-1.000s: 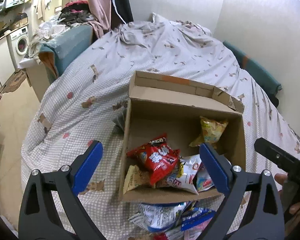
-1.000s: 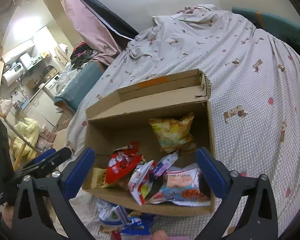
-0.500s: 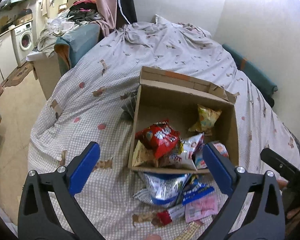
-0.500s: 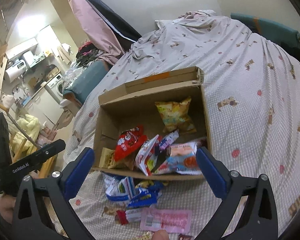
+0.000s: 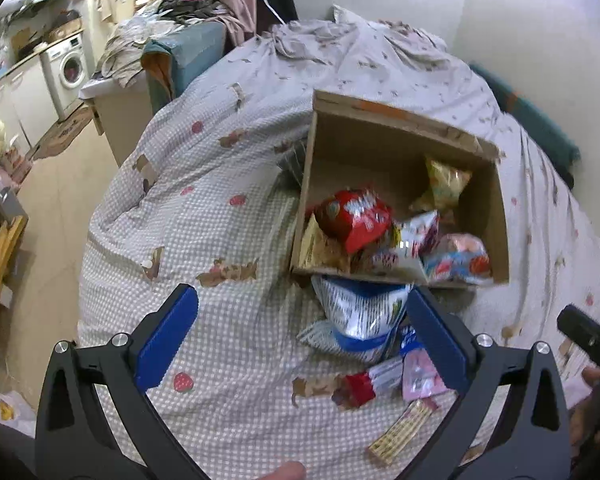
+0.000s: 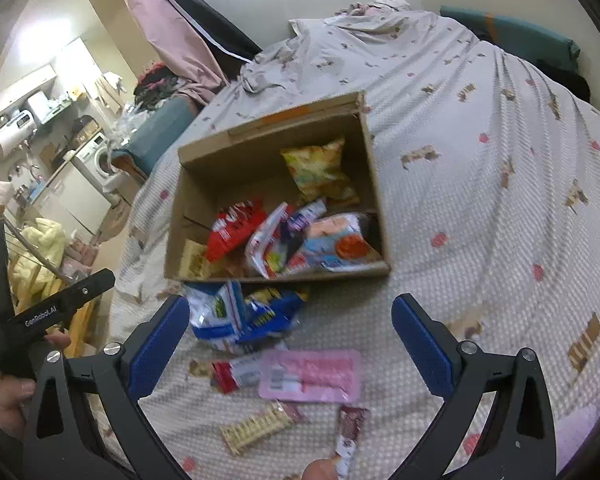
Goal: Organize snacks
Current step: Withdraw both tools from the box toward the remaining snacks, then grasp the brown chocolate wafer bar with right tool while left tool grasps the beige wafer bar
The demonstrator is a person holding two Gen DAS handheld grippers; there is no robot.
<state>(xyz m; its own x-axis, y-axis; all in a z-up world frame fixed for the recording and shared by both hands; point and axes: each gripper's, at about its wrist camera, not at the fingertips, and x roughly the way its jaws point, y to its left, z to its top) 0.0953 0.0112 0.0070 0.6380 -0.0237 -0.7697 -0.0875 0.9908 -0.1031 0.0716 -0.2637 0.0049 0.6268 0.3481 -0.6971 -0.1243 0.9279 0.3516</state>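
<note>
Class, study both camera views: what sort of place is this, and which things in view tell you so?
Probably a small one-room flat, with sleeping and laundry areas together. A bed with a patterned cover fills the view, a washing machine stands under a counter at the left, and clothes are heaped beside the bed.

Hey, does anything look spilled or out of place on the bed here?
Yes. Several snacks lie loose on the blanket in front of the box: a blue bag, a pink pack and a wafer bar, while others are inside.
</note>
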